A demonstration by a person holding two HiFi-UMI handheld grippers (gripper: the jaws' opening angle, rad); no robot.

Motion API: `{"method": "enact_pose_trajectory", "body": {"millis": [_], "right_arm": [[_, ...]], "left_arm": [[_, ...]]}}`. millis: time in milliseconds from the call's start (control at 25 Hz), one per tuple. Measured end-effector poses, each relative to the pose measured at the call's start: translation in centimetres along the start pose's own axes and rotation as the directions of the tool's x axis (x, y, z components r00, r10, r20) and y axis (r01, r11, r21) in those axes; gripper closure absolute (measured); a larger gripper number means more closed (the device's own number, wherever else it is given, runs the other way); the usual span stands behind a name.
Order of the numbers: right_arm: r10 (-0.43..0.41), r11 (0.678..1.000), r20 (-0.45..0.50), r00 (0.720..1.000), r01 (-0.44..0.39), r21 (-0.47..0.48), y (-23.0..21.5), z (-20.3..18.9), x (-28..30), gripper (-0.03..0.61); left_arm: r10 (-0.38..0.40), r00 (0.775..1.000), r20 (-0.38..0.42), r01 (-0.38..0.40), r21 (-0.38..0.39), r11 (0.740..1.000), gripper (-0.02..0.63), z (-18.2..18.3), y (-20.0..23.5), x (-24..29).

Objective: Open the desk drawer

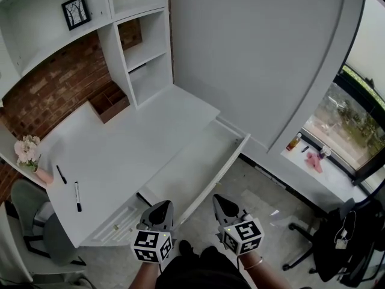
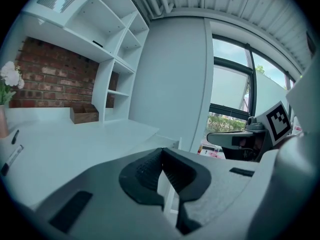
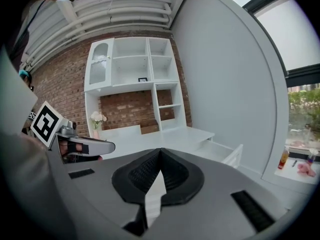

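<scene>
The white desk (image 1: pixel 114 155) has its wide drawer (image 1: pixel 192 168) pulled out toward me; the inside is bare and the front panel (image 1: pixel 224 172) sticks out over the floor. Both grippers hang in front of the drawer without touching it. My left gripper (image 1: pixel 160 212) is shut and holds nothing. To its right, my right gripper (image 1: pixel 225 208) is also shut and empty. In the left gripper view the jaws (image 2: pixel 162 152) meet at their tips, with the drawer corner (image 2: pixel 176 144) beyond. In the right gripper view the jaws (image 3: pixel 160 152) are pressed together, and the open drawer (image 3: pixel 226 155) lies ahead on the right.
Two black markers (image 1: pixel 77 196) (image 1: pixel 61 174) and a pink flower vase (image 1: pixel 30 154) sit at the desk's left end. A wooden box (image 1: pixel 110 102) stands by the shelves. A grey chair (image 1: pixel 37 221) is at the left, a black office chair (image 1: pixel 337 245) at the right. Small things lie on the windowsill (image 1: pixel 310 155).
</scene>
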State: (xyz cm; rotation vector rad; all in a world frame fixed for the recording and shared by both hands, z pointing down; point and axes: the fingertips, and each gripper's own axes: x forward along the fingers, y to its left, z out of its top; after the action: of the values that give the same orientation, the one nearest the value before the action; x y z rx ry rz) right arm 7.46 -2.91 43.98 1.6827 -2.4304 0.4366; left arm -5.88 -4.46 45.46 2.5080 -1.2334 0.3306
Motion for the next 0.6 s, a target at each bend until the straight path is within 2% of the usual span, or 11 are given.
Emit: {"method": "enact_pose_trajectory", "body": {"millis": [600], "right_arm": [[0.058,0.998,0.105,0.993,-0.057,-0.012,-1.7,3.0,-4.2,0.574]], "left_arm": [[0.103,0.991,0.083,-0.105,0.01,0.994,0.604,2.6,-3.0,-2.3]]}}
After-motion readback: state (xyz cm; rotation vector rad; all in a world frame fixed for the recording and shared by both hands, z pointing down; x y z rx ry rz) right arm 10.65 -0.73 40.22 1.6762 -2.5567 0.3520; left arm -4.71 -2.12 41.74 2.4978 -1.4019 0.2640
